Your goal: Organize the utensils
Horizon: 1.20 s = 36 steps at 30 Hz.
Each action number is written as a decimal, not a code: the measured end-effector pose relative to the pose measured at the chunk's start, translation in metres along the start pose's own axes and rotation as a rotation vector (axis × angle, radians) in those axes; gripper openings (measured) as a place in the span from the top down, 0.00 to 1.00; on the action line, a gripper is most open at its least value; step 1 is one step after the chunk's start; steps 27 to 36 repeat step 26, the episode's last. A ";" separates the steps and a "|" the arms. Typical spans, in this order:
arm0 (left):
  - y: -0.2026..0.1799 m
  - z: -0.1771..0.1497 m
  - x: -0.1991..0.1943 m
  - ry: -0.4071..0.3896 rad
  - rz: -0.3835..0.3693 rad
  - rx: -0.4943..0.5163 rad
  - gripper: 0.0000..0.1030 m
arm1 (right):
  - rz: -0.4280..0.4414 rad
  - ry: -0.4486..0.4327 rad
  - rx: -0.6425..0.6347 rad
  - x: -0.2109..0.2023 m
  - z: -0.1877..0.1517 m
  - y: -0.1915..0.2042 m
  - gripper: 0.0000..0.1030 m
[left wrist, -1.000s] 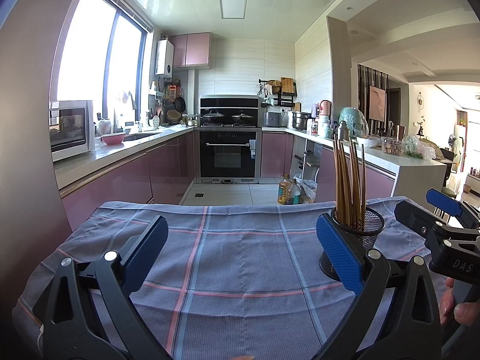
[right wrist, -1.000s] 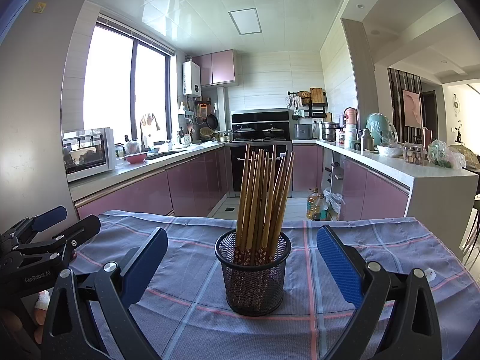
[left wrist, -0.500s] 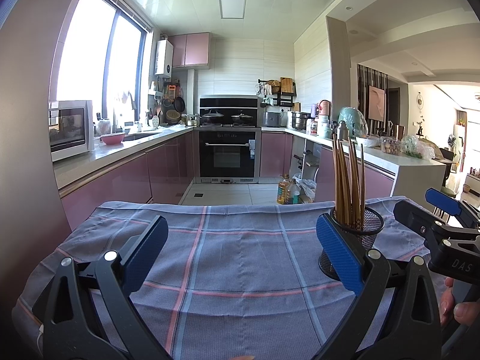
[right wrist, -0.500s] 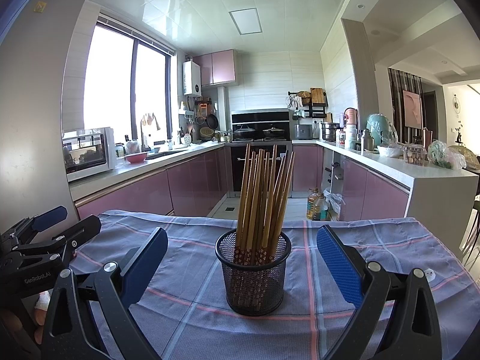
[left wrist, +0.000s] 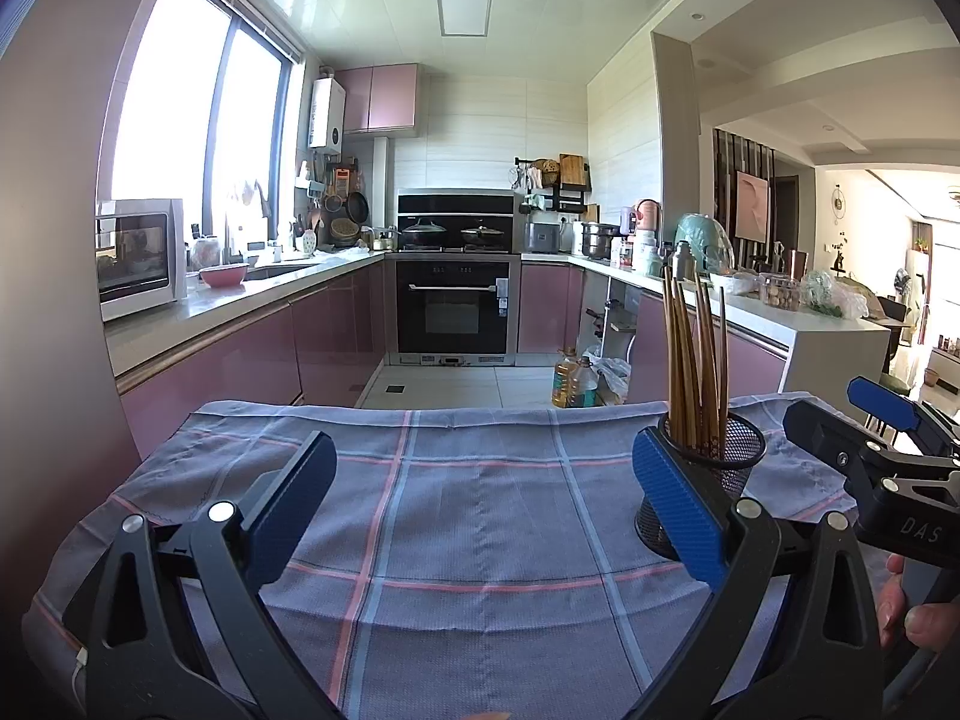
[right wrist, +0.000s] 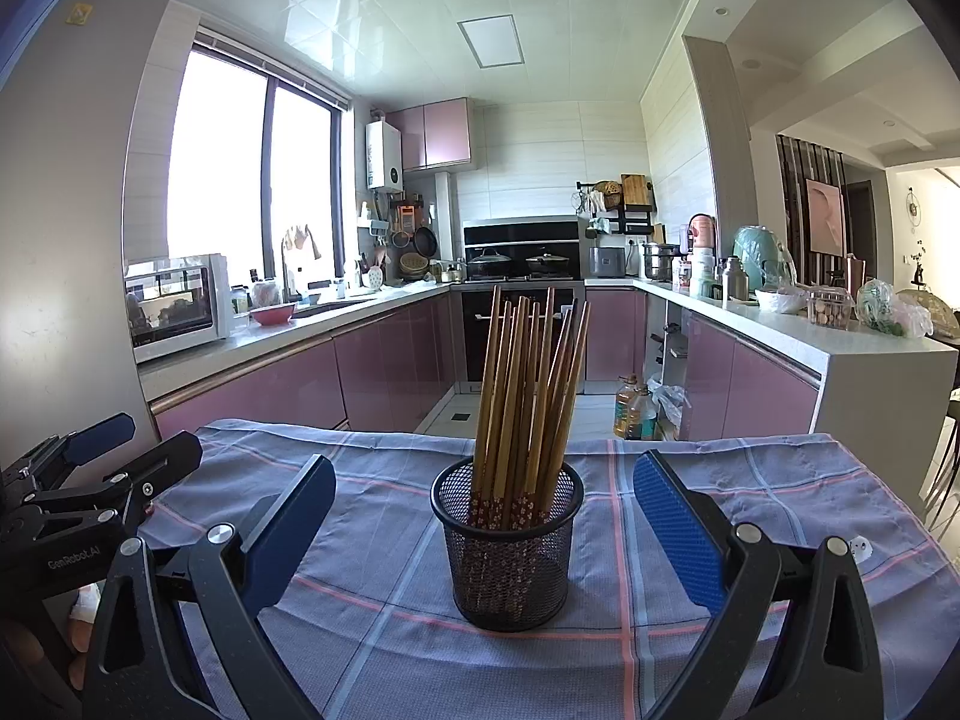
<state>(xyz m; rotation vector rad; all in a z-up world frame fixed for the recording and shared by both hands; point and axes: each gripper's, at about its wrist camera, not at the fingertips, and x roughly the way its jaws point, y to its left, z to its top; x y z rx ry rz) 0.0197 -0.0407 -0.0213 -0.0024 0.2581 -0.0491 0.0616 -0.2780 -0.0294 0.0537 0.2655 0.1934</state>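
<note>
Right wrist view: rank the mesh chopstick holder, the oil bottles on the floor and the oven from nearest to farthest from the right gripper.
From the right gripper:
1. Mesh chopstick holder, straight ahead between the open fingers, on the checked cloth.
2. Oil bottles, on the floor beyond the table's far edge, to the right.
3. Oven, at the kitchen's far wall, partly behind the chopsticks.

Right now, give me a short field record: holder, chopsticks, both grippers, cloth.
holder: black mesh cup, upright on the cloth
chopsticks: wooden bundle standing in the holder, leaning slightly
right gripper: open, holder ahead between its fingers, no contact
left gripper: open, nothing between fingers, holder off to its right
cloth: blue plaid, flat
</note>
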 end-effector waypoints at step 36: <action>0.010 -0.004 0.025 0.124 0.006 0.004 0.05 | -0.066 0.176 0.003 0.027 -0.013 -0.047 0.06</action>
